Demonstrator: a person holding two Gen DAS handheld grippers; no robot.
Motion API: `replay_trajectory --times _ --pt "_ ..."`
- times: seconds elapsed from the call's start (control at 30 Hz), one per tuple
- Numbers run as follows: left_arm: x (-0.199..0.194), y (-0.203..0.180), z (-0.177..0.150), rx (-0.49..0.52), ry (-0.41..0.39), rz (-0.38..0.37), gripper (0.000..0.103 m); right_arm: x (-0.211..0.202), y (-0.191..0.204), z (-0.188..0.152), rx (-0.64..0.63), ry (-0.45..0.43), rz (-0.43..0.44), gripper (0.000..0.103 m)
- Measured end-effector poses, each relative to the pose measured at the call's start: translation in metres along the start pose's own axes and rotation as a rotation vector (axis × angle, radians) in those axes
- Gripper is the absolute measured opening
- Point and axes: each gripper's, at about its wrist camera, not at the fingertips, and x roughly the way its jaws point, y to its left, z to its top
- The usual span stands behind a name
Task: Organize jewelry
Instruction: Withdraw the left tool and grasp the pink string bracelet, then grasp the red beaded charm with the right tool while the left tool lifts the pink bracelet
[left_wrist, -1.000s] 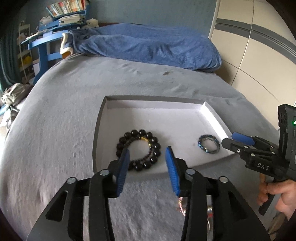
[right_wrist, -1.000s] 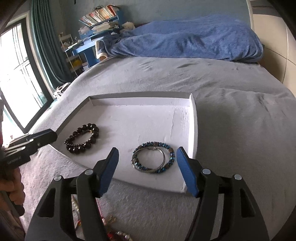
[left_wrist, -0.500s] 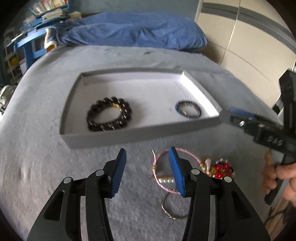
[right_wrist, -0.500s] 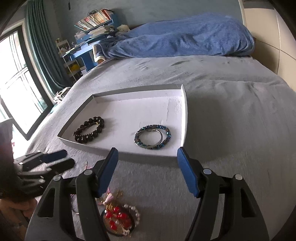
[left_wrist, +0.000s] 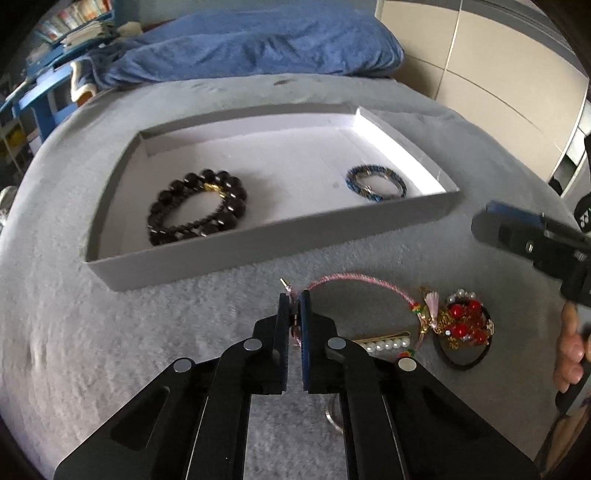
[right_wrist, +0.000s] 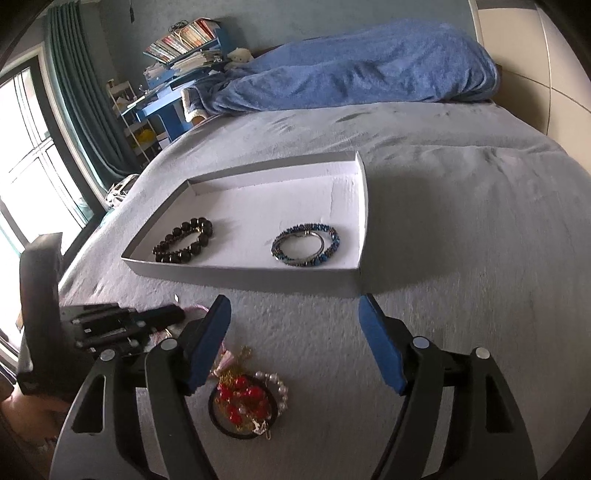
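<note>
On a grey bedspread (right_wrist: 461, 229), a shallow white tray (left_wrist: 258, 242) holds a black bead bracelet (left_wrist: 197, 206) at its left and a blue bangle (left_wrist: 376, 182) near its right wall, well apart, with bare floor between. Angled steeply down just before the tray's near wall, the left gripper (left_wrist: 294, 306) has just closed, pinching a pink cord bracelet (left_wrist: 354, 280). The right gripper (right_wrist: 295, 321), its jaws just widening and empty, hangs over a red bead cluster (right_wrist: 243, 400).
</note>
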Motion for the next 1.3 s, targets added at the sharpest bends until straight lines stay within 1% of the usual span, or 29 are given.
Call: replay_trajectory --times 0.17,0.3,0.5,0.67,0.7,0.73,1.0,1.03,1.13,1.17,1.2,1.3 --pt "-0.019 0.015 0.003 -0.047 -0.042 0.008 0.006 -0.001 0.005 -0.009 -0.014 0.014 -0.005 0.071" --pt "-0.036 0.030 0.002 -0.116 -0.072 0.008 0.006 -0.003 0.012 -0.019 -0.037 0.027 -0.005 0.071" --pt "-0.041 0.043 -0.002 -0.161 -0.061 0.027 0.006 -0.003 0.022 -0.029 -0.069 0.041 -0.001 0.071" --pt "-0.049 0.051 -0.013 -0.189 -0.042 0.032 0.006 -0.005 0.030 -0.037 -0.101 0.054 0.007 0.069" --pt "-0.049 0.050 -0.016 -0.189 -0.032 0.035 0.006 -0.005 0.032 -0.038 -0.110 0.058 0.007 0.068" --pt "-0.050 0.050 -0.019 -0.187 -0.022 0.040 0.006 -0.005 0.034 -0.040 -0.122 0.065 0.006 0.064" --pt "-0.046 0.042 -0.037 -0.181 0.042 0.035 0.006 -0.003 0.045 -0.049 -0.183 0.087 0.006 0.056" --pt "-0.043 0.041 -0.038 -0.178 0.050 0.033 0.006 -0.002 0.046 -0.049 -0.193 0.093 0.003 0.052" --pt "-0.038 0.040 -0.040 -0.182 0.065 0.034 0.006 0.003 0.049 -0.052 -0.228 0.112 -0.013 0.046" --pt "-0.037 0.040 -0.040 -0.186 0.068 0.032 0.006 0.005 0.051 -0.054 -0.242 0.120 -0.019 0.040" --pt "-0.035 0.041 -0.041 -0.190 0.073 0.034 0.009 0.006 0.052 -0.055 -0.252 0.127 -0.024 0.038" --pt "-0.033 0.041 -0.041 -0.201 0.072 0.032 0.013 0.007 0.053 -0.056 -0.271 0.131 -0.028 0.031"
